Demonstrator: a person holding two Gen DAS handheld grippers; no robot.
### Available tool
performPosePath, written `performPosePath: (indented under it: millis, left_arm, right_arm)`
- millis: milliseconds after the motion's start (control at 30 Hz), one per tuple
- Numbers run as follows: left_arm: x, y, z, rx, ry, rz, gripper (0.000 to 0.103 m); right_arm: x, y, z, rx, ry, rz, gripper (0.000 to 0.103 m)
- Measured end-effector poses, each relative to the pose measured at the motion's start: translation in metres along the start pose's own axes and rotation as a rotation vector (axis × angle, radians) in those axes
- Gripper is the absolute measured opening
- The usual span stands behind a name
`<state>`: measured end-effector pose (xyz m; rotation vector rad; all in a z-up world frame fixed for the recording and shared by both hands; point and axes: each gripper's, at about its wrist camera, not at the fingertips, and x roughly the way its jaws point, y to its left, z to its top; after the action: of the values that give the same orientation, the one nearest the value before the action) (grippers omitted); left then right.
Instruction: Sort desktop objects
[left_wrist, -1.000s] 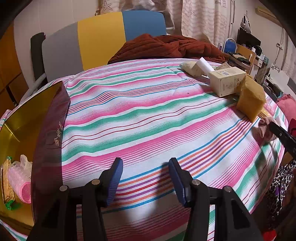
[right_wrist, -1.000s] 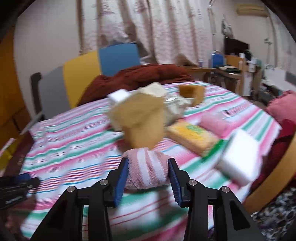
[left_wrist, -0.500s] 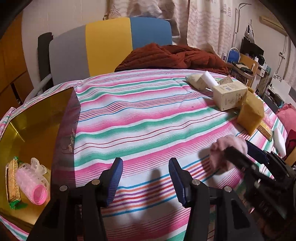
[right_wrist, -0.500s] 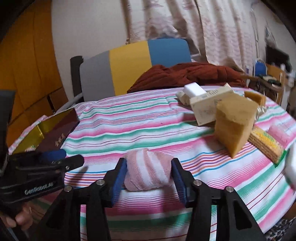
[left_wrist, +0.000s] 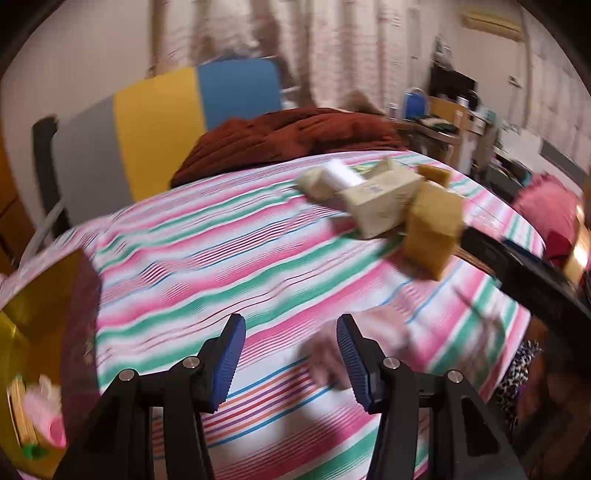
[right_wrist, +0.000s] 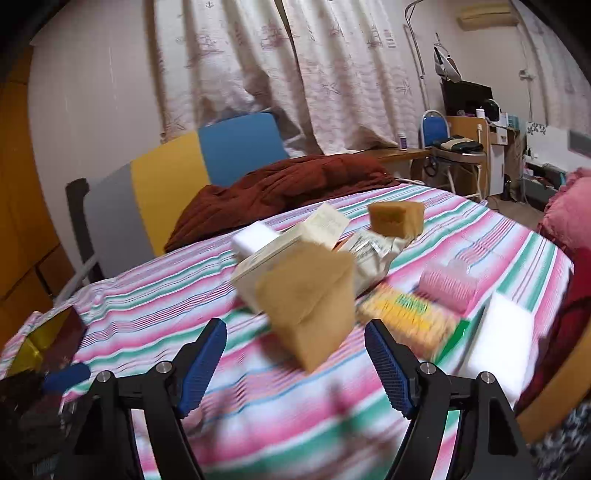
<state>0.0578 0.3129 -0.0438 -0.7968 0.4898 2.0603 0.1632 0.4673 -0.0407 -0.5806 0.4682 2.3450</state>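
Pink striped cloth (left_wrist: 373, 343) lies blurred on the striped tablecloth (left_wrist: 229, 243), just right of the left gripper (left_wrist: 291, 358), whose blue pads are spread with nothing between them. Far right: tan sponge block (left_wrist: 432, 229), cream box (left_wrist: 380, 201). Gold tray (left_wrist: 22, 328) near left (contents smeared).

Right wrist view: right gripper (right_wrist: 295, 365) released, wide apart, empty. Tan sponge block (right_wrist: 310, 299) just beyond, yellow scrub pad (right_wrist: 406, 319), pink roller (right_wrist: 447, 288), white foam block (right_wrist: 498, 338) to the right.

A lived-in home room: curtains (right_wrist: 295, 74), striped tablecloth (right_wrist: 480, 229), cluttered desk (right_wrist: 476, 129), wall air conditioner (right_wrist: 487, 16).
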Motion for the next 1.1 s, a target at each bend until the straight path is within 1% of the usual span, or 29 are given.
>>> performPosePath:
  millis: [67,133,167,233,367,400,433,467,500,567,700,733,767,800,1100]
  left_arm:
    - [0.006,-0.012,0.002,0.054,0.002,-0.010,0.052]
    - [0.013,-0.020,0.003,0.101,0.009,0.002,0.052]
    - [0.017,-0.022,0.003,0.114,0.013,0.008,0.052]
    - [0.022,-0.022,0.005,0.110,0.009,0.002,0.052]
    - [0.031,-0.019,0.009,0.082,0.012,-0.058,0.053]
    - [0.033,-0.019,0.009,0.077,0.013,-0.067,0.055]
    - [0.034,-0.018,0.009,0.072,0.013,-0.075,0.059]
    - [0.032,-0.018,0.008,0.067,0.011,-0.086,0.060]
    - [0.031,-0.018,0.007,0.062,0.008,-0.097,0.061]
    - [0.027,-0.017,0.006,0.051,0.001,-0.121,0.061]
    - [0.021,-0.016,0.002,0.030,-0.011,-0.167,0.061]
    - [0.018,-0.018,0.001,0.048,-0.021,-0.169,0.061]
    - [0.017,-0.022,-0.001,0.080,-0.025,-0.155,0.061]
    - [0.019,-0.024,-0.001,0.088,-0.022,-0.152,0.061]
    - [0.036,-0.031,-0.006,0.121,0.017,-0.142,0.061]
  right_arm:
    - [0.011,0.000,0.008,-0.021,0.016,-0.022,0.079]
    - [0.022,0.002,0.013,-0.049,0.039,-0.041,0.086]
    - [0.027,0.002,0.015,-0.060,0.051,-0.043,0.086]
    - [0.034,0.000,0.018,-0.072,0.071,-0.043,0.086]
    - [0.048,-0.006,0.019,-0.061,0.103,-0.036,0.086]
    - [0.051,-0.008,0.019,-0.053,0.109,-0.024,0.085]
    - [0.053,-0.010,0.018,-0.044,0.114,-0.007,0.074]
    - [0.054,-0.011,0.017,-0.034,0.119,0.011,0.066]
    - [0.054,-0.013,0.015,-0.026,0.113,0.016,0.066]
    - [0.049,-0.015,0.013,-0.015,0.102,0.023,0.059]
    - [0.039,-0.019,0.008,0.007,0.085,0.041,0.056]
    - [0.036,-0.020,0.007,0.016,0.080,0.044,0.055]
    - [0.033,-0.021,0.006,0.023,0.076,0.046,0.055]
    - [0.028,-0.022,0.005,0.030,0.073,0.052,0.055]
    - [0.005,-0.021,-0.008,0.053,0.066,0.095,0.055]
